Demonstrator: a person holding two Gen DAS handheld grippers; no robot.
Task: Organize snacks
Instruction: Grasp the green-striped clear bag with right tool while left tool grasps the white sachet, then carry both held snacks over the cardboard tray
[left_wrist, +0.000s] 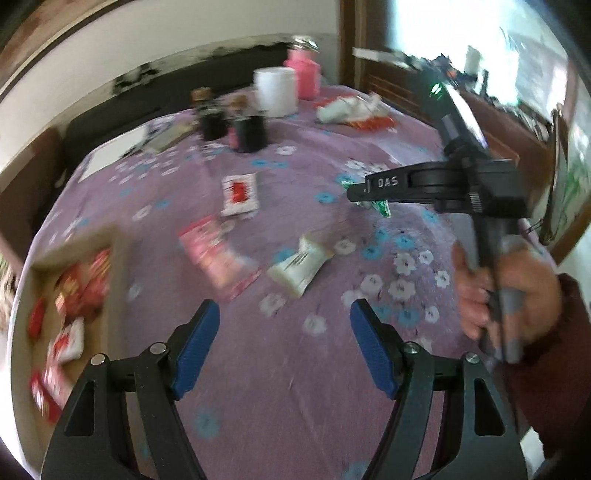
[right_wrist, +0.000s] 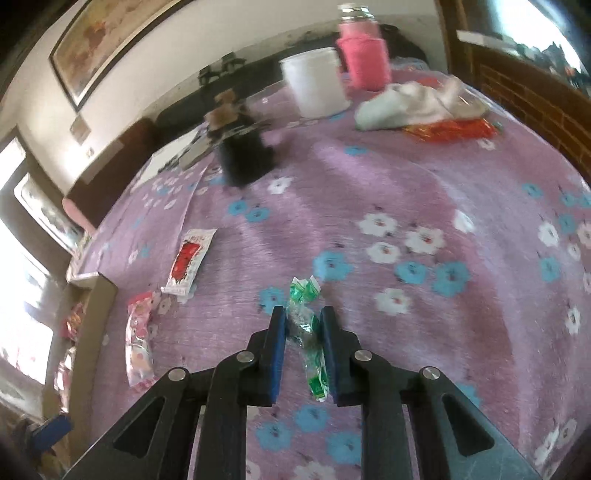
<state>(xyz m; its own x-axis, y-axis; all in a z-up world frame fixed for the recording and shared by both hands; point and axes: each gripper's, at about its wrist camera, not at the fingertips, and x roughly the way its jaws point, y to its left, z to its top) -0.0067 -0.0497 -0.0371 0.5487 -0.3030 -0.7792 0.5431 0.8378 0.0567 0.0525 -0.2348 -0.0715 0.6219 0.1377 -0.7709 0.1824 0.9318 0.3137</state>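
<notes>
Purple cloth (right_wrist: 388, 177) with white and blue flower print covers the table, a framed picture on the wall at 11 o'clock in the right wrist view, bright window at 1 o'clock. Only readable writing – "DAS" in white on the right gripper's black arm, seen from the left wrist view. Pack print too blurred to read.

Right gripper (right_wrist: 303, 314) has its blue pads closed onto a green candy (right_wrist: 304, 328) – crinkly clear-and-green wrapper, twisted end sticking out ahead of the tips, other end trailing back between the pads. In the left wrist view the same gripper (left_wrist: 356, 194) sits at 2 o'clock, held by a hand (left_wrist: 506, 291) in a dark red sleeve, green wrapper poking out under its tip.

Left gripper (left_wrist: 284, 314) has jaws wide apart, nothing between them, over bare cloth.

Loose snacks on the cloth: white pack (left_wrist: 299, 269) just ahead of the left gripper, pink pack (left_wrist: 218, 254) at 11 o'clock of it, white sachet with red print (left_wrist: 240, 194) further out. Cardboard box (left_wrist: 110, 266) at 9 o'clock holds red and white packs.

Far end, 12 o'clock: white tub (left_wrist: 277, 90), pink bottle (left_wrist: 304, 72), dark jars (left_wrist: 251, 131), a heap of white wrapping over red packets (left_wrist: 354, 110). All motion-blurred.
</notes>
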